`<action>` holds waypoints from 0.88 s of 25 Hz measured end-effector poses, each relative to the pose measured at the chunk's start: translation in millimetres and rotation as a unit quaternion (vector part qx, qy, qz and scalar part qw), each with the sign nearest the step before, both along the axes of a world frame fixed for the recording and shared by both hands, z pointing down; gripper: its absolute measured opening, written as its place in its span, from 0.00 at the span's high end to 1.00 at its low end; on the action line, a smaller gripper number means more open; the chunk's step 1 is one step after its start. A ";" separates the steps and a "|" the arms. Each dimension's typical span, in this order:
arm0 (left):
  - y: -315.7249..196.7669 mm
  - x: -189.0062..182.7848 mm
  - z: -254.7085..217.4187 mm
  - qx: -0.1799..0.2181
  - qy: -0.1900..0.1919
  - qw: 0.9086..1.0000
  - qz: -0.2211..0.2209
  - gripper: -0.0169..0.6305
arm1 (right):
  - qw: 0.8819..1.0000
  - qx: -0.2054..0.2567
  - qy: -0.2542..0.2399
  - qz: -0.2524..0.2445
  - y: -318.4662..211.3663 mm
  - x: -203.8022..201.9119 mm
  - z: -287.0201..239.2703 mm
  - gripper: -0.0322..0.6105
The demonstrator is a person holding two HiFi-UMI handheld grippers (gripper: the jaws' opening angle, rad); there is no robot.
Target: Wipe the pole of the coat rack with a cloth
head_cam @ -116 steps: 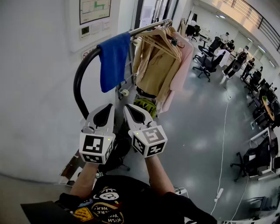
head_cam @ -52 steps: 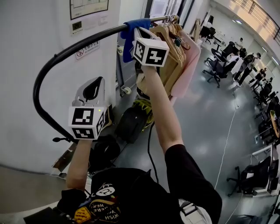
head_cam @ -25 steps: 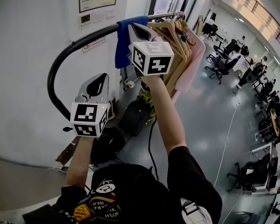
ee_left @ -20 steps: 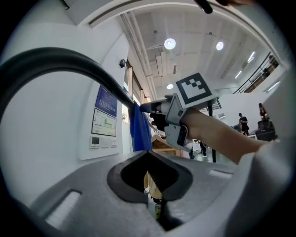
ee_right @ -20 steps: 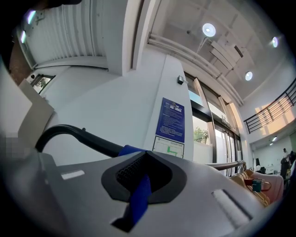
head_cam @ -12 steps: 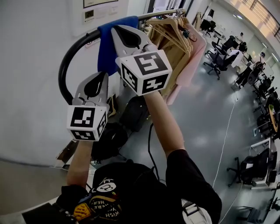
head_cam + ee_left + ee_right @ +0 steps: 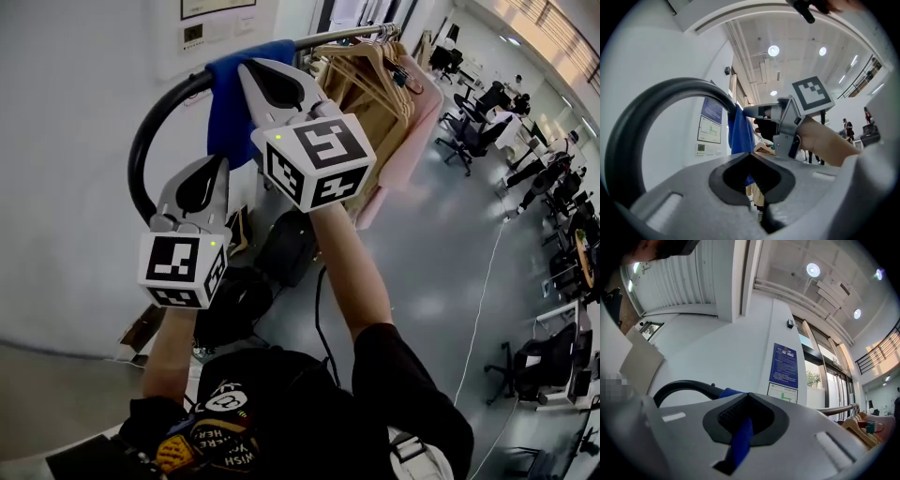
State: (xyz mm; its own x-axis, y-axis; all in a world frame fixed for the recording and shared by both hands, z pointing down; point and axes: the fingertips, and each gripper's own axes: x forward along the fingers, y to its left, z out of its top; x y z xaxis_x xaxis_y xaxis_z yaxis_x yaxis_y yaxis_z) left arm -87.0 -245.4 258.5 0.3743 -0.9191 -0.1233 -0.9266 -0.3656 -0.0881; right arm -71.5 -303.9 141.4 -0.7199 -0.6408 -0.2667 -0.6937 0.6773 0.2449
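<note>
In the head view, the right gripper [image 7: 251,73] is raised to the blue cloth [image 7: 228,112], which hangs over the bend of the coat rack's black pole [image 7: 141,155]. The left gripper [image 7: 208,169] sits lower, near the pole's curve and apart from the cloth. Wooden hangers [image 7: 370,70] with coats crowd the straight rail further along.

In the left gripper view, its jaws are pressed together on nothing — cloth [image 7: 739,133] and pole [image 7: 661,93] lie beyond them.

In the right gripper view, the jaws are clamped on a fold of the cloth [image 7: 739,439], just below the pole [image 7: 684,387].

I'd say the grip is made and the wipe itself is about to start. The next move calls for dragging the pinched cloth along the tube — keeping it wrapped against the pole so it doesn't slip off, and stopping short of the hangers.
</note>
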 end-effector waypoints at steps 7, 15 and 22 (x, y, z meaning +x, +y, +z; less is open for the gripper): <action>-23.0 19.2 6.0 -0.006 -0.003 1.000 0.003 0.97 | 0.999 -0.022 -0.013 0.041 -58.5 43.3 0.6 0.95; -49.4 61.6 18.8 -0.016 -0.026 0.999 0.009 0.97 | 0.996 -0.042 -0.039 0.071 -130.4 101.2 3.7 0.95; -63.1 74.3 28.3 -0.022 -0.035 0.999 0.004 0.97 | 0.988 -0.063 -0.077 0.120 -208.5 158.9 5.6 0.95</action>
